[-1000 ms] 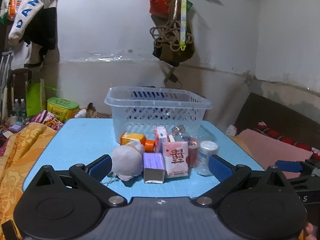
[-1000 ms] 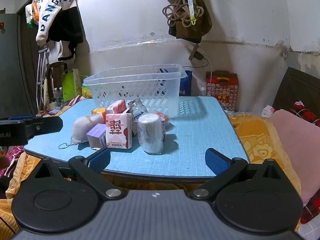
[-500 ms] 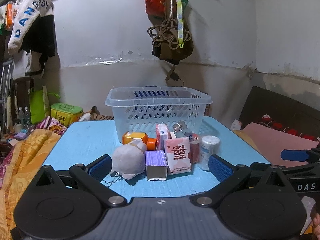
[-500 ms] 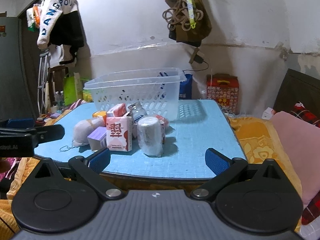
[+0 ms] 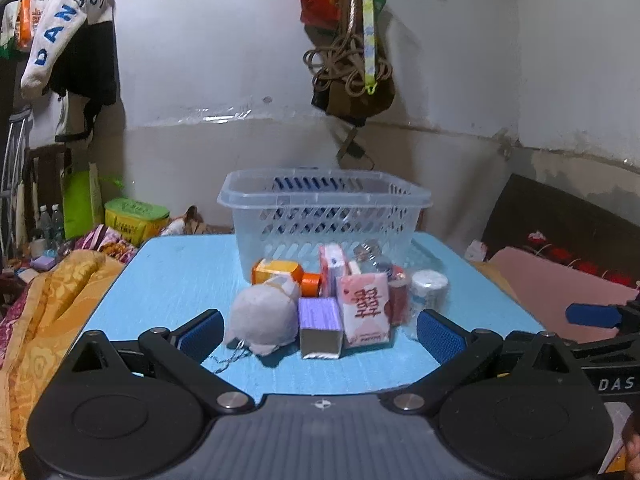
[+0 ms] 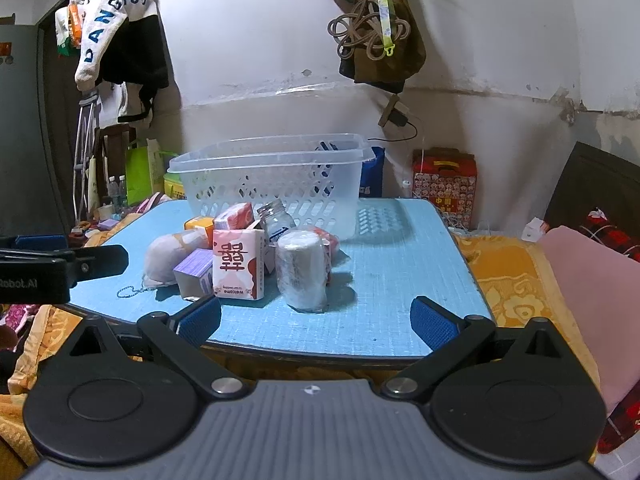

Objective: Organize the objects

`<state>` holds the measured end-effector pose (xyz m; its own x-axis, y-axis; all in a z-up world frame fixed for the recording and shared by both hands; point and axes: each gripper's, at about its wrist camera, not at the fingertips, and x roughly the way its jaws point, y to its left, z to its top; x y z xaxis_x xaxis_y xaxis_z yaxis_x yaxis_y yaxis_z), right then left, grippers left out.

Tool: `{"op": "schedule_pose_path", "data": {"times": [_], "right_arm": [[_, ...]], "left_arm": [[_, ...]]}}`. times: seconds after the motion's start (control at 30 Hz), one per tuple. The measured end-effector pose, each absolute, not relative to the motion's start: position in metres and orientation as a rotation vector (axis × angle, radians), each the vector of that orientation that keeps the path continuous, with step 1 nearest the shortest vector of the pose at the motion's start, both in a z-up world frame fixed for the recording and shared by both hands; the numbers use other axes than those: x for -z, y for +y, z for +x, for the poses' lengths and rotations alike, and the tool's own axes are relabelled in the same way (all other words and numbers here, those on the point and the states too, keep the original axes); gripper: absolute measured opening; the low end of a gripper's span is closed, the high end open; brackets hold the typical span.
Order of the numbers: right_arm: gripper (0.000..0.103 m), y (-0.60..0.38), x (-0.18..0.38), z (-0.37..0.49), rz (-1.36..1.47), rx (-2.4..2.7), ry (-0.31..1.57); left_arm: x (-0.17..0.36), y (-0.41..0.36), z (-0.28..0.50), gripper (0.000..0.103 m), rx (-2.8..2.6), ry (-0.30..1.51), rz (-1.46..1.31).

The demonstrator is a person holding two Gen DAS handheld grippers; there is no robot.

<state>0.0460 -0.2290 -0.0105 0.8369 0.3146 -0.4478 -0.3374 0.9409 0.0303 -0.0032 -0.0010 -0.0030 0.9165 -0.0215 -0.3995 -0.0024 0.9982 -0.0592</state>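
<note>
A clear plastic basket [image 5: 324, 204] [image 6: 272, 176] stands at the back of a blue table [image 5: 168, 292] [image 6: 392, 280]. In front of it lies a cluster: a grey plush toy [image 5: 262, 320] [image 6: 168, 254], a purple box [image 5: 320, 322] [image 6: 194, 272], a pink carton with a red character [image 5: 364, 310] [image 6: 238, 264], a white wrapped roll [image 5: 428, 292] [image 6: 302, 274], an orange box [image 5: 276, 271] and a glass jar [image 6: 276, 218]. My left gripper [image 5: 318, 336] is open, hovering near the table's front edge before the cluster. My right gripper [image 6: 316, 320] is open too, holding nothing, short of the table's front edge.
Orange bedding [image 5: 48, 312] [image 6: 516, 280] lies on both sides of the table, a pink blanket [image 6: 592, 280] at the right. A red gift box [image 6: 444, 180] and bags hang or stand by the white wall. The other gripper shows at each view's edge.
Both grippers have tilted upwards slightly, so the table and cluster sit lower in each view. Nothing on the table has moved, and both grippers stay open.
</note>
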Motion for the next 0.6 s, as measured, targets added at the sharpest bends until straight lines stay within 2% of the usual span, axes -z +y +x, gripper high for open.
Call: {"op": "schedule_pose_path", "data": {"times": [0.6], "right_arm": [[0.103, -0.2182, 0.0136, 0.0432, -0.105, -0.294, 0.430]], "left_arm": [[0.0061, -0.0026, -0.0074, 0.103, 0.023, 0.428, -0.062]]}}
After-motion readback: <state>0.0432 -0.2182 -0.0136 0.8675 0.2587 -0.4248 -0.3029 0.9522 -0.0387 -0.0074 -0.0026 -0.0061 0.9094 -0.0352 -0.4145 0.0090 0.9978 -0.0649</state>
